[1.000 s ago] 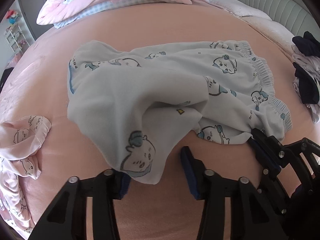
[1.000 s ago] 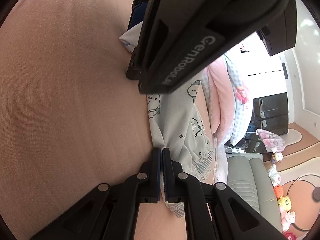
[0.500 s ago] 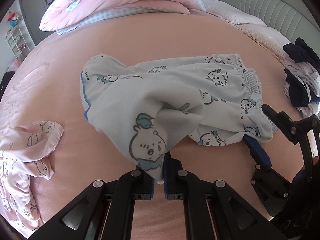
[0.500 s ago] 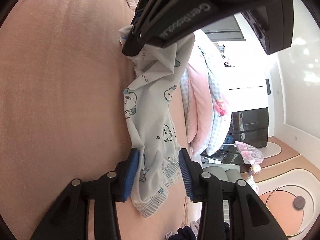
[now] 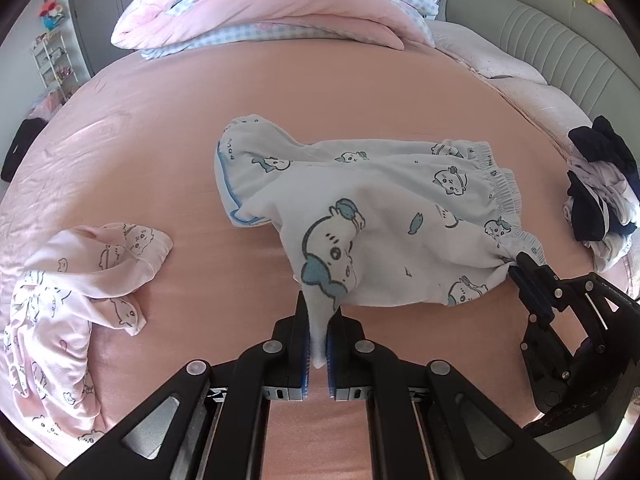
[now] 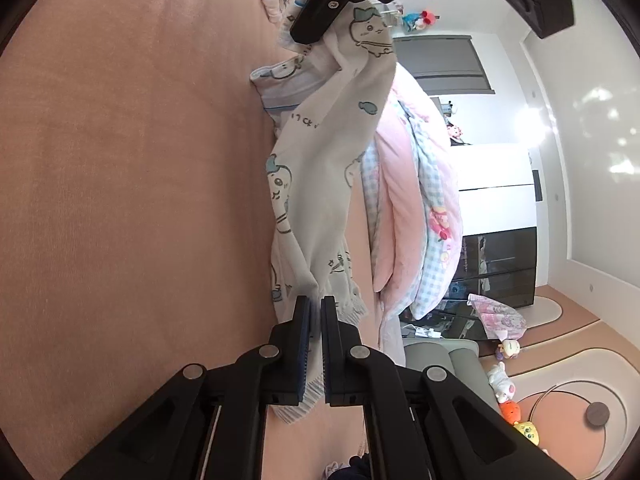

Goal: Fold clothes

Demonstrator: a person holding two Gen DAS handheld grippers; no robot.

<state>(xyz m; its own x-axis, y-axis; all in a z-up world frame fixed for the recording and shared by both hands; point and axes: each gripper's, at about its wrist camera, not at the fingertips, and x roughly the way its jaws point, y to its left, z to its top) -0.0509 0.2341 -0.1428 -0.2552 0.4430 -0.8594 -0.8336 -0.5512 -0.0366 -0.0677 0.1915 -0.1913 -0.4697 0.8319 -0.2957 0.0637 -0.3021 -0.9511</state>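
Note:
Pale blue shorts [image 5: 400, 216] printed with cartoon animals lie crumpled on the pink bed [image 5: 168, 128]. My left gripper [image 5: 318, 312] is shut on a raised leg corner of the shorts, pulling it into a peak. At the right, my right gripper [image 5: 514, 268] is shut on the elastic waistband edge. In the right wrist view the shorts [image 6: 320, 184] stretch from my right gripper [image 6: 315, 304], clamped on the waistband, up to the left gripper [image 6: 308, 32] at the top.
A pink printed garment [image 5: 80, 292] lies bunched at the left. A dark and white pile of clothes [image 5: 600, 196] sits at the right edge. A folded pink and blue quilt [image 5: 272, 4] lies at the far side, with a grey headboard [image 5: 560, 40] beyond.
My left gripper closed on the leg corner and lifted it back toward me. My right gripper opened, then clamped on the waistband. The shorts now stretch between both.

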